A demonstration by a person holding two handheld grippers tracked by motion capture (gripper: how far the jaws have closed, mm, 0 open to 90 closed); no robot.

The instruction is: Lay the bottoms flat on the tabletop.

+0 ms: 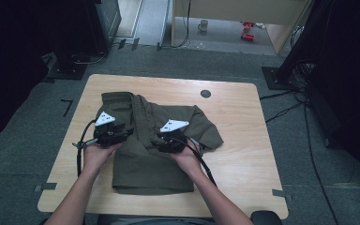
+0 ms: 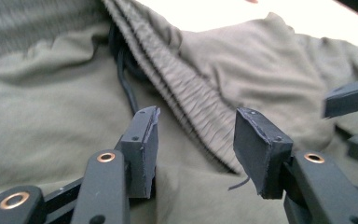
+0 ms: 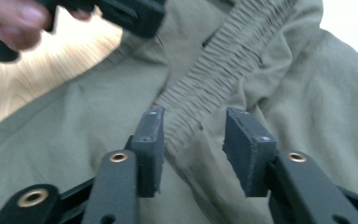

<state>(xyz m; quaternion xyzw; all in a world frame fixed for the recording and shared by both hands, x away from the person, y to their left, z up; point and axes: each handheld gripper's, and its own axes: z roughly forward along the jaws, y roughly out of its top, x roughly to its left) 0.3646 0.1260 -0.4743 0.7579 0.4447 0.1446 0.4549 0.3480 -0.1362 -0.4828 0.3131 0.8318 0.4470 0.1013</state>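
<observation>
Light wooden table with rounded corners (image 1: 243,140); a small dark round disc (image 1: 206,93) sits near its far edge.

Olive-green fabric shorts with a ribbed elastic waistband (image 1: 145,164) lie folded across the table's middle, nearer the person's side, the gathered waistband (image 1: 141,117) running away from the person between the two hands. A dark drawstring (image 2: 127,88) shows beside the waistband.

Left gripper (image 1: 122,136), held in the person's left hand (image 1: 96,154), is over the shorts' left part. Jaws apart, released; waistband edge lies between the pads, not pinched.

Right gripper (image 1: 161,140), in the right hand (image 1: 186,157), over the shorts' middle. Jaws parted, gripping nothing; waistband end lies between them.
</observation>
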